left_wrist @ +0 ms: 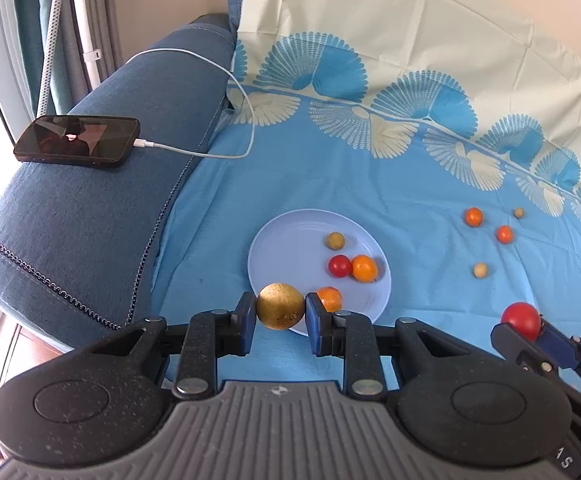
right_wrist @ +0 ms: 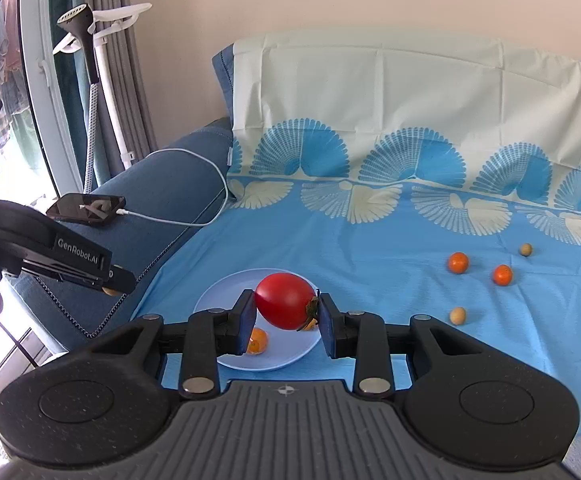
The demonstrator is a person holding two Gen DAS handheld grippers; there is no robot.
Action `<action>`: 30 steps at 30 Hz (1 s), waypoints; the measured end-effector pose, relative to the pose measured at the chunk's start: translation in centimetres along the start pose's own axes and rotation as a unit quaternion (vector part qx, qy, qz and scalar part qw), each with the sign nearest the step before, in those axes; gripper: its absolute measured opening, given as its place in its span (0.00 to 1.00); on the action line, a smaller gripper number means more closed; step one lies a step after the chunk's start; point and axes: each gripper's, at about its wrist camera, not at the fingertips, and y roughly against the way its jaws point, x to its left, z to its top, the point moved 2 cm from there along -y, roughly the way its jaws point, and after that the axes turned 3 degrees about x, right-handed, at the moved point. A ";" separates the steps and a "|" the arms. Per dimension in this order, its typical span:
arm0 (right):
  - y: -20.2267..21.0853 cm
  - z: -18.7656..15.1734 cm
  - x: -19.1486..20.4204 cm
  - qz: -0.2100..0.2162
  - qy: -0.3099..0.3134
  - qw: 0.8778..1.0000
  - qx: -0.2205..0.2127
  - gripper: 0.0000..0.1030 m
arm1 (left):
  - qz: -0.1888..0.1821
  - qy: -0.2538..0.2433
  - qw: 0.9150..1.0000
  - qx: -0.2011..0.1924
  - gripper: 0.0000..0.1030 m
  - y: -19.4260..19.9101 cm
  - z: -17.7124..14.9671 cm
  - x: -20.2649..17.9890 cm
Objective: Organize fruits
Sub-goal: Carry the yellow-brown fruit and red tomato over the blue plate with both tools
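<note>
My left gripper point(left_wrist: 280, 312) is shut on a golden-brown round fruit point(left_wrist: 280, 306) over the near rim of the pale blue plate point(left_wrist: 286, 240). On the plate lie a small green-brown fruit point(left_wrist: 335, 240), a red tomato point(left_wrist: 339, 266) and two orange fruits point(left_wrist: 364, 268) point(left_wrist: 330, 298). My right gripper point(right_wrist: 286, 312) is shut on a large red tomato point(right_wrist: 285, 300) above the plate point(right_wrist: 226, 296); it also shows in the left wrist view point(left_wrist: 521, 320). Loose on the blue cloth are two orange fruits point(right_wrist: 458, 262) point(right_wrist: 502, 275) and two small tan fruits point(right_wrist: 458, 315) point(right_wrist: 525, 249).
A black phone point(left_wrist: 76, 141) with a white charging cable point(left_wrist: 246, 100) lies on the blue sofa armrest at left. A cream and blue patterned cloth point(right_wrist: 410, 92) covers the seat and backrest. A garment steamer point(right_wrist: 86, 40) stands by the curtains.
</note>
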 end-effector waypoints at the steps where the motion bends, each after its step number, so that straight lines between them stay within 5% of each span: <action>1: -0.3 0.0 0.0 0.001 0.002 1.000 0.003 0.34 | -0.001 0.003 1.000 0.000 0.28 -0.1 0.1 0.1; 10: -4.7 0.0 0.9 0.003 0.019 0.999 0.032 0.34 | 0.004 0.014 1.000 0.021 0.28 -3.5 1.1 1.1; 30: -17.9 -1.1 0.6 -0.002 0.028 0.992 0.120 0.34 | 0.028 -0.006 0.995 0.090 0.28 -18.0 4.2 -0.2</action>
